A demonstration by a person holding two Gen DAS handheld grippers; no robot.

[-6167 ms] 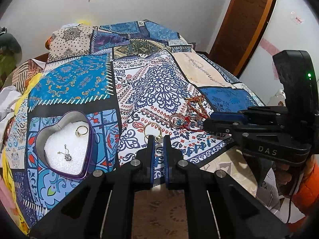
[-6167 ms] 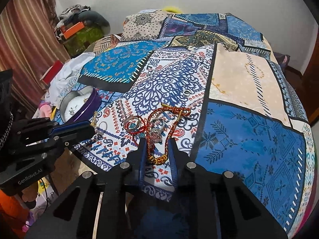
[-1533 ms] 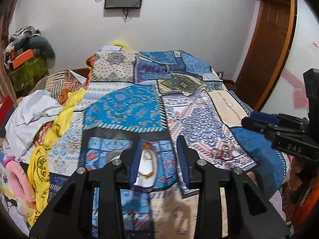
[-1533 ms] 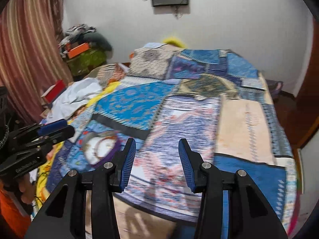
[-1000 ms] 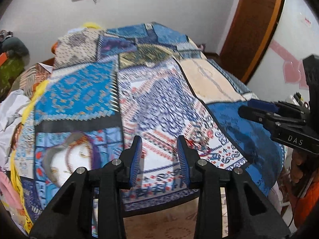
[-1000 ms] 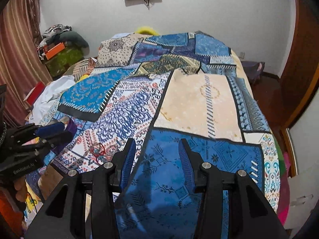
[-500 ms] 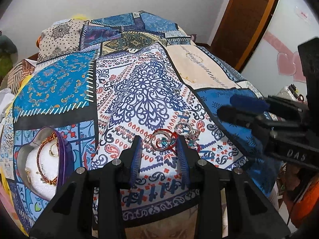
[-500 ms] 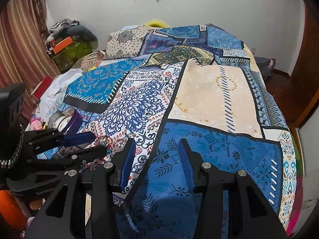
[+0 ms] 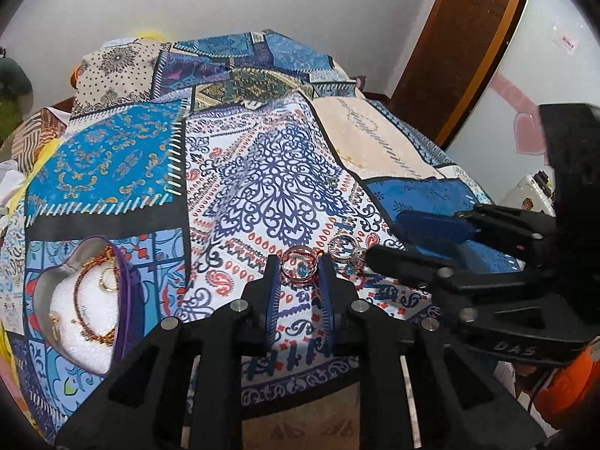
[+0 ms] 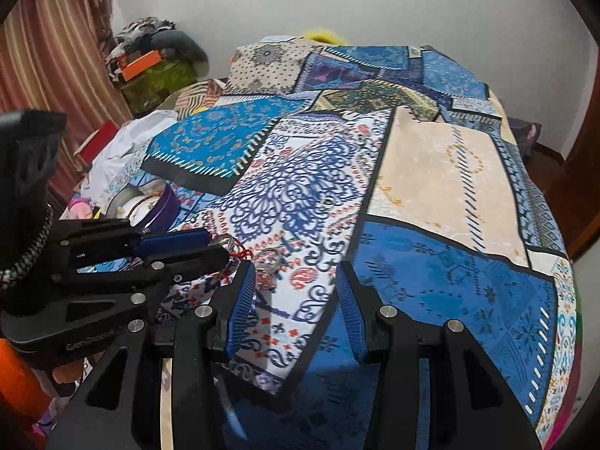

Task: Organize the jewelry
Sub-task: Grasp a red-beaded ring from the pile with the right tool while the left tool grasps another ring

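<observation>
The bed (image 9: 285,172) under its patchwork cover carries everything. At its near left edge stands the heart-shaped tin (image 9: 123,300), already holding a beaded bracelet and small gold pieces. The left hand-held gripper (image 9: 299,273) is open and is the nearer one: the red-rimmed ring (image 9: 299,264) lies on the cover straight ahead, between its fingertips. A silver ring (image 9: 343,249) lies just beside, to the right. The right hand-held gripper (image 10: 296,288) is open and empty. Whether the fingertips touch the ring I cannot tell.

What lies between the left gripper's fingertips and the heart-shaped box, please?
In the left wrist view, only bare patterned bedspread separates the left gripper from the heart-shaped box; no jewelry lies there.
</observation>
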